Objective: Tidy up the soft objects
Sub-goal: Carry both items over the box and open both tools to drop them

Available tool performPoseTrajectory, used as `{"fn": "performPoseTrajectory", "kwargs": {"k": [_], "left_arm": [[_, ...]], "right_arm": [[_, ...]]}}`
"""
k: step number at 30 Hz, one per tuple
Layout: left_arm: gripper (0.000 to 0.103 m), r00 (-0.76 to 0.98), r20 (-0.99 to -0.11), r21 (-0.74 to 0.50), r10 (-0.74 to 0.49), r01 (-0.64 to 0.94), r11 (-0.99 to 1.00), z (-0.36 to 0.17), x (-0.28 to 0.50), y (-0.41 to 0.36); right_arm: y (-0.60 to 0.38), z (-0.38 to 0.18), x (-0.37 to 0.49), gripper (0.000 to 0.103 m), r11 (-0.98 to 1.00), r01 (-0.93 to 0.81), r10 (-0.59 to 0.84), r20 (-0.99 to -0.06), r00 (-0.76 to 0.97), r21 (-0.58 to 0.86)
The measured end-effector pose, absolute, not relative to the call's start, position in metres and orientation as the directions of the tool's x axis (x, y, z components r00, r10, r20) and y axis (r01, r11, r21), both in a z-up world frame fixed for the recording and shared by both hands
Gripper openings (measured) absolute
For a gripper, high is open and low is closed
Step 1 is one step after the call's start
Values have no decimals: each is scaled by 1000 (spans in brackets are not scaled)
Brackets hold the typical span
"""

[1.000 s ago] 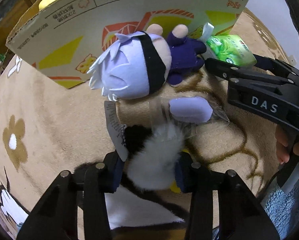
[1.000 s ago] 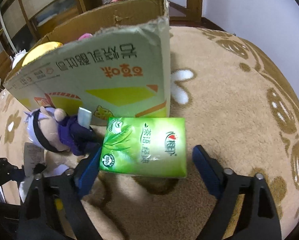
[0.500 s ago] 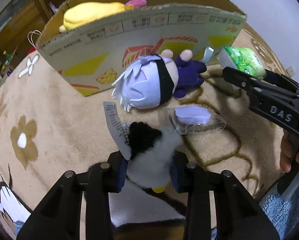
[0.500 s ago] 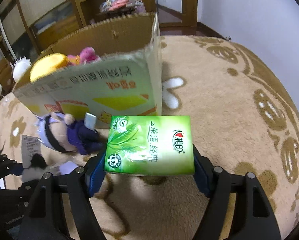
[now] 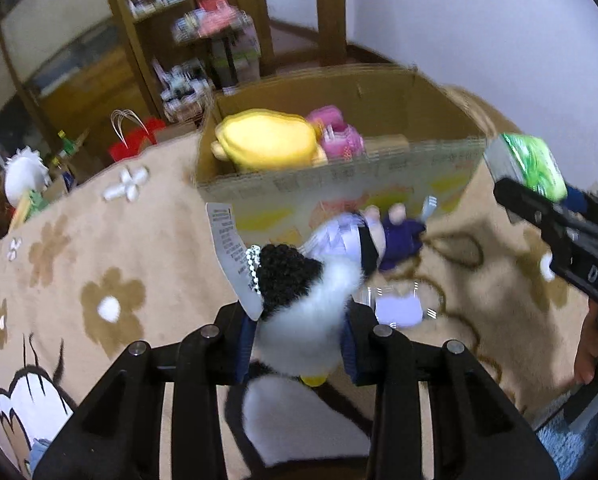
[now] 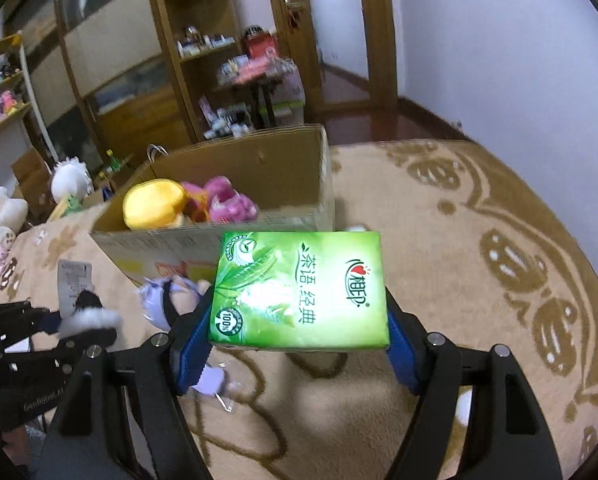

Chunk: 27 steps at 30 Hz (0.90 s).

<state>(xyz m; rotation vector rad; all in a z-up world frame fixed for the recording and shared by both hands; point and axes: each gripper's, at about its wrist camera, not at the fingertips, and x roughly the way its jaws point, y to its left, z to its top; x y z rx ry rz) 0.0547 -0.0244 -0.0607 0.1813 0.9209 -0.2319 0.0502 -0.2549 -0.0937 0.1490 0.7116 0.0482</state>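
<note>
My left gripper (image 5: 299, 344) is shut on a black-and-white plush toy (image 5: 299, 312) with a paper tag (image 5: 231, 256), held above the rug. My right gripper (image 6: 295, 340) is shut on a green tissue pack (image 6: 299, 292), lifted in front of the open cardboard box (image 6: 259, 164). The pack also shows in the left wrist view (image 5: 535, 164). The box (image 5: 339, 184) holds a yellow plush (image 5: 267, 144) and a pink plush (image 5: 339, 140). A lilac-haired doll (image 5: 359, 236) lies on the rug before the box, with a small lilac packet (image 5: 399, 308) beside it.
A beige flower-patterned rug (image 6: 479, 280) covers the floor. Wooden shelves and a cabinet (image 6: 171, 72) stand behind the box. White plush toys (image 6: 71, 180) and a red bag (image 5: 135, 140) lie at the far left. A white wall (image 6: 499, 60) is at the right.
Both grippers have risen with their loads, so the box's inside now shows. The right gripper closed on the tissue pack and lifted it off the rug.
</note>
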Motion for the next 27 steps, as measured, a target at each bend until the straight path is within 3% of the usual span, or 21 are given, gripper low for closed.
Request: {"fn": "performPoseTrajectory", "kwargs": {"k": [9,27], "left_arm": [[35,749,-647,46,-141,222,974,-22,57,-31],[35,819,-554,81,-151,233,969,-15,98,-40]], "right_arm": [[-246,-66,42,78,993,-21,82,-532,843,120],[-236,-52,74,78,999,-18,38,-448,893,50]]}}
